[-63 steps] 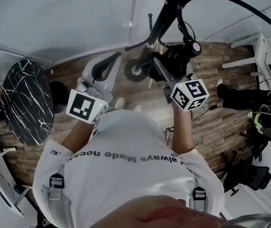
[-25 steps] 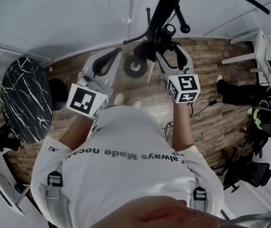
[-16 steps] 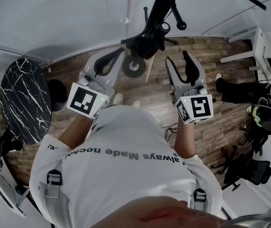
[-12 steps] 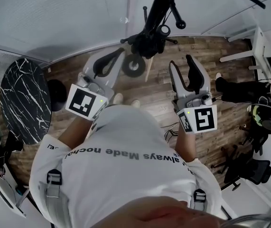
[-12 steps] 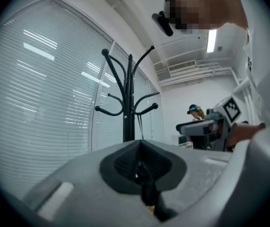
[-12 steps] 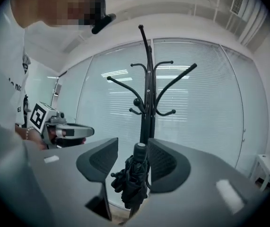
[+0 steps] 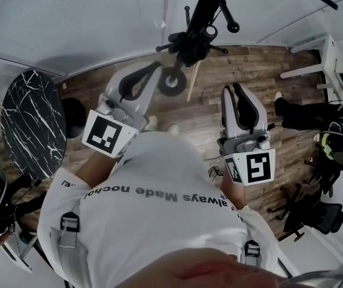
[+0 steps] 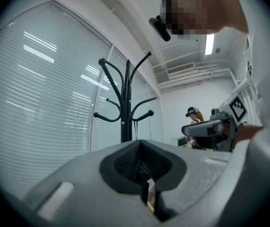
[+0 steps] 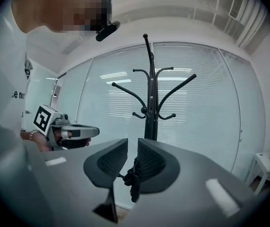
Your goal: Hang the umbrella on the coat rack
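Note:
A black coat rack (image 7: 207, 5) stands ahead by the window blinds, its round base (image 7: 171, 83) on the wood floor. The folded black umbrella (image 7: 189, 44) hangs from it, and its wooden end (image 7: 191, 81) points down. My right gripper (image 7: 231, 89) is well back from the rack. Its jaws have just been closing and now stand shut with nothing between them. In the right gripper view the rack (image 9: 149, 93) rises beyond the right gripper (image 9: 133, 143), and the umbrella (image 9: 134, 176) shows through the slit. My left gripper (image 7: 154, 66) is shut and empty, to the left of the base.
A round black marble table (image 7: 30, 125) stands at the left. A person (image 7: 315, 125) sits low at the right beside white furniture (image 7: 327, 65). A black chair (image 7: 321, 221) is at the lower right. Blinds cover the window behind the rack (image 8: 126, 103).
My right gripper has come off the umbrella, drawn back from the rack toward the body, and its jaws have closed. The umbrella stays hanging on the rack. The left gripper has shifted only slightly.

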`<state>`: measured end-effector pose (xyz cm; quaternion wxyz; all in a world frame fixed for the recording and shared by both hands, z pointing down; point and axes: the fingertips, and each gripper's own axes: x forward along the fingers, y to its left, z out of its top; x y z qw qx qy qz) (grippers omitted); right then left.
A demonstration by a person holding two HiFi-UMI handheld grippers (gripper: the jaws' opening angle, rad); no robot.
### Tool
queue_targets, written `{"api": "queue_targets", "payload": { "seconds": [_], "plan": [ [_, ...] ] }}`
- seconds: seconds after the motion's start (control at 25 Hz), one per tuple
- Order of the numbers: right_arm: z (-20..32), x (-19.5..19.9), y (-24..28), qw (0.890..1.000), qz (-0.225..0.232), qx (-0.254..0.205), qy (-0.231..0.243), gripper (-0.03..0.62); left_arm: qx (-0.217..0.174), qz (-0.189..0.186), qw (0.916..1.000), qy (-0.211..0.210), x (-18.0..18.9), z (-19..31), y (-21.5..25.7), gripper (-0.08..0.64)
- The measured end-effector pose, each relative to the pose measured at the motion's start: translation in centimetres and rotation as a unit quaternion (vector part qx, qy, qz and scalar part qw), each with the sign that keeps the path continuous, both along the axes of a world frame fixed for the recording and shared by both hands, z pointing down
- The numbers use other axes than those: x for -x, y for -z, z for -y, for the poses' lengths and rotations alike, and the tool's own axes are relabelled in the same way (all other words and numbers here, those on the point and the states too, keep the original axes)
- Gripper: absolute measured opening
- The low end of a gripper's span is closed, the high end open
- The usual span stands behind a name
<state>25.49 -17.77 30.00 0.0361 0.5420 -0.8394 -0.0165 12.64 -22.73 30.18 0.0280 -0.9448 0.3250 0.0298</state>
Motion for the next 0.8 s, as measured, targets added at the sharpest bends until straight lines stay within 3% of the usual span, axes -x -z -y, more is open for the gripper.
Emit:
{"api": "queue_targets", "payload": {
  "seconds": [0.8],
  "plan": [
    [-0.9, 0.3, -0.1, 1.000, -0.001, 0.002, -0.012, 0.054, 0.006, -0.003, 1.0000, -0.005, 0.2, -1.2, -0.4, 0.005]
  ]
}}
